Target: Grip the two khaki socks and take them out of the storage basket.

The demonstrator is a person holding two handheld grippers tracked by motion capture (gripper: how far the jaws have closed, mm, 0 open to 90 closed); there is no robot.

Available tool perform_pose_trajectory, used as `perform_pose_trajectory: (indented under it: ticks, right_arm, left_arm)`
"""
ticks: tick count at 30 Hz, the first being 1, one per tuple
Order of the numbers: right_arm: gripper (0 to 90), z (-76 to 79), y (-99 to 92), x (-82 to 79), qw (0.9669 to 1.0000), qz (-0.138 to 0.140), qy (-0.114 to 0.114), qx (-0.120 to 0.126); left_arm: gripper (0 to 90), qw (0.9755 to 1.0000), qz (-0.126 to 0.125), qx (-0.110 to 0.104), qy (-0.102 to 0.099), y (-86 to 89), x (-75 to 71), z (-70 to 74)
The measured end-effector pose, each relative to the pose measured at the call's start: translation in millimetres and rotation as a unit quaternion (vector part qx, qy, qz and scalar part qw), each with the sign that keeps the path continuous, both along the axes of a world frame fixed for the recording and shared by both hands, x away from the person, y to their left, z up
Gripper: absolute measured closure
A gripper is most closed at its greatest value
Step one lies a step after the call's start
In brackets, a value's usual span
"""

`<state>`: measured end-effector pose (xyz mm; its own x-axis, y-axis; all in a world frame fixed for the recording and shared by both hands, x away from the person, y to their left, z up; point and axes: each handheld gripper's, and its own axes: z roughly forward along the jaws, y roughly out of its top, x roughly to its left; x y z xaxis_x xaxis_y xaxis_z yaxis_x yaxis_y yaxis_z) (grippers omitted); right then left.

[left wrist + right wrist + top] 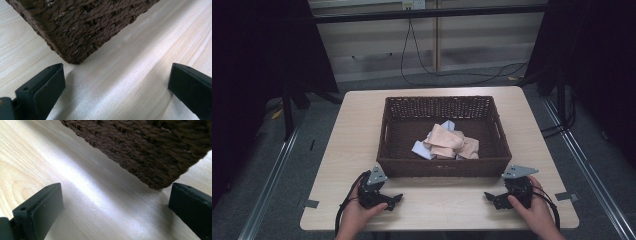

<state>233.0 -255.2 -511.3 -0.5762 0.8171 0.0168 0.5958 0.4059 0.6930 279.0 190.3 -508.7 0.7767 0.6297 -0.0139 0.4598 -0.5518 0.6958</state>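
Note:
A dark brown woven basket (442, 167) stands in the middle of the light wooden table (354, 135). Inside it lies a heap of cloth: peach pieces (446, 140) on top of light blue ones (421, 149). My left gripper (395, 200) rests on the table by the basket's front left corner, jaws open and pointing right. My right gripper (490, 197) rests by the front right corner, open and pointing left. The left gripper view has the open left gripper (117, 72) over bare wood below a basket corner (82, 27). In the right gripper view, the open right gripper (117, 190) faces the other corner (150, 152).
A strip of bare table runs between the two grippers in front of the basket. Grey tape tabs (311, 203) (563, 196) mark the table's front edges. Black cables (422, 65) lie on the floor behind the table, and metal rails (584, 165) run along both sides.

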Motion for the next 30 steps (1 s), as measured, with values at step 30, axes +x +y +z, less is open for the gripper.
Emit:
perform_pose_trajectory:
  ticks: [30]
  right_arm:
    - [0.0,0.3,0.4,-0.5,1.0000,-0.004,0.004,0.002]
  left_arm:
    - [5.1,0.9792,-0.086,0.117,0.142,-7.3,6.0,73.5]
